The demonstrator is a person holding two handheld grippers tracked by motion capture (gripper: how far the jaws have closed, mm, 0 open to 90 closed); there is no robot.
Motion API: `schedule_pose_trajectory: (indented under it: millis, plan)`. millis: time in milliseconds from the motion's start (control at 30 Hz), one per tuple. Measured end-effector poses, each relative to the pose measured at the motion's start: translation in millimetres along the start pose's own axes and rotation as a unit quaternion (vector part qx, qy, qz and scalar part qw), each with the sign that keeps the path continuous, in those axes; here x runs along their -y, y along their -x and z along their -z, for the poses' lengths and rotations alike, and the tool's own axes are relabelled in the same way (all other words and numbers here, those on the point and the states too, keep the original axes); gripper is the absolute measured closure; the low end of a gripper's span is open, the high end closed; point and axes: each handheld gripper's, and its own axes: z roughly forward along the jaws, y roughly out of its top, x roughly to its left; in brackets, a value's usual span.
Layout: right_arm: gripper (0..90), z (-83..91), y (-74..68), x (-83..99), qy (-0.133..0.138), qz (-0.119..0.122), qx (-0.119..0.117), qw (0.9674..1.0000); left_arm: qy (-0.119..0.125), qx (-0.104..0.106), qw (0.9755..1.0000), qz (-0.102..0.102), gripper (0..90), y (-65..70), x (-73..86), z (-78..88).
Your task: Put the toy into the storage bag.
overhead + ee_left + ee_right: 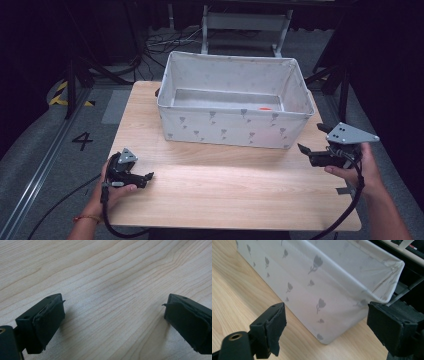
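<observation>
A white fabric bin [225, 127] printed with grey tulips stands at the back middle of the wooden table [225, 190]. A small orange thing [265, 108] lies on its floor near the right end. My left gripper [148, 176] rests low on the table's front left corner, held in a hand. Its jaws stand wide over bare wood [112, 270] in the left gripper view, where the left gripper [113, 312] is open and holds nothing. My right gripper [312, 138] hovers just off the bin's front right corner. It is open [325, 322] and faces the bin's wall [312, 290].
Behind the table a grey metal stand [245, 22] and loose cables [165, 42] lie on the floor. A rail [40, 165] with a painted "4" [82, 141] beside it runs along the left. Bare wood stretches between the two hands.
</observation>
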Motion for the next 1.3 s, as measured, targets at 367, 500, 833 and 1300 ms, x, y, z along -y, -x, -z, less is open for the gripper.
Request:
schedule_pose_trajectory:
  millis: [367, 500, 833, 1300]
  plan:
    - [16.3, -26.8, -10.6, 58.2, -0.077, 0.011, 0.024, 0.9967, 0.0, -0.001, 1.0, 0.001, 3.5, 0.1, 0.0, 0.0]
    - [16.3, -34.2, -11.8, 81.9, -0.09, -0.014, 0.015, 0.9958, 0.0, -0.001, 1.0, 0.001, 3.4, 0.1, 0.0, -0.1]
    - [16.4, -41.1, -8.3, 141.3, -0.118, -0.087, -0.009, 0.9892, 0.0, 0.0, 1.0, 0.001, 3.4, 0.0, 0.0, -0.1]
    - [15.5, -38.7, -6.4, 174.8, -0.109, -0.178, -0.037, 0.9774, 0.0, 0.0, 1.0, 0.001, 3.4, 0.0, 0.0, 0.0]
